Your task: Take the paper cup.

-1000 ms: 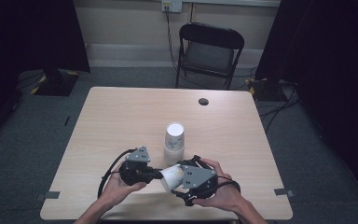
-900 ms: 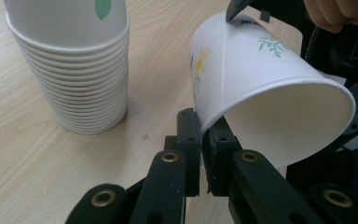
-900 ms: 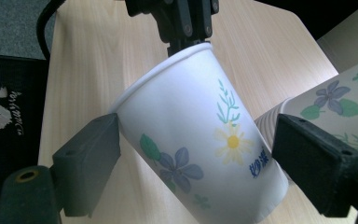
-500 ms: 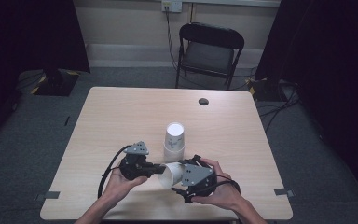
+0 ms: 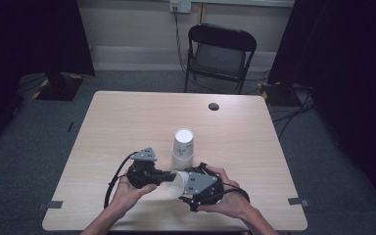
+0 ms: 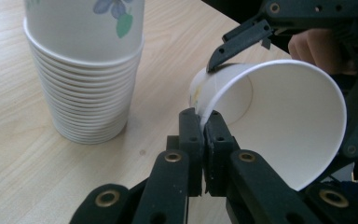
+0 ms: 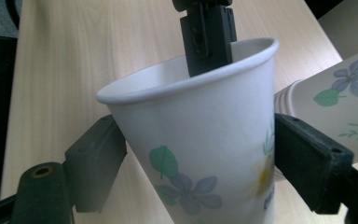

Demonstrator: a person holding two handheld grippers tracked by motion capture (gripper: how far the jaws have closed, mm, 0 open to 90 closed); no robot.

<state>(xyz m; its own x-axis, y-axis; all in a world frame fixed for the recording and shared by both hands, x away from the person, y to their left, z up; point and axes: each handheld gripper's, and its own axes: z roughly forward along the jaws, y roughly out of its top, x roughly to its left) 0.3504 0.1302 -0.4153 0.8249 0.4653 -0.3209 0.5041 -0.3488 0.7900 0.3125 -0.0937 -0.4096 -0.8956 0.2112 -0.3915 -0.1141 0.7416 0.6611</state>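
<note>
- High view: lying sideways between the two grippers near the front edge of the bench (image 5: 127, 117), a single paper cup (image 5: 177, 182), mouth turned toward the left gripper (image 5: 165, 175). Standing just behind it, upright and apart from it, a stack of cups (image 5: 182, 147). Meeting at the cup from either side, left gripper and right gripper (image 5: 186, 182), each gripped in a hand.
- Left gripper view: pinching the rim of the paper cup (image 6: 279, 116), both fingers (image 6: 191, 140) of the left gripper (image 6: 204, 135) pressed together on the thin wall, one outside and one inside. Facing the camera, the cup's open mouth, tilted on its side. Resting against the cup's outer wall farther off, a finger of the right gripper (image 6: 233, 44). Standing on the bench (image 6: 18, 154) to the left, the stack of cups (image 6: 86, 70), flower print showing.
- Right gripper view: flanking the body of the paper cup (image 7: 200, 154), the two fingers (image 7: 95, 163) of the right gripper (image 7: 200, 172), having just been closing in; sitting right at the cup's sides at a middling spread, though hard to tell whether actually pressing yet. Clamping the far rim from above, the left gripper (image 7: 208, 37). Showing at the right edge, the stack of cups (image 7: 340, 102).
</note>
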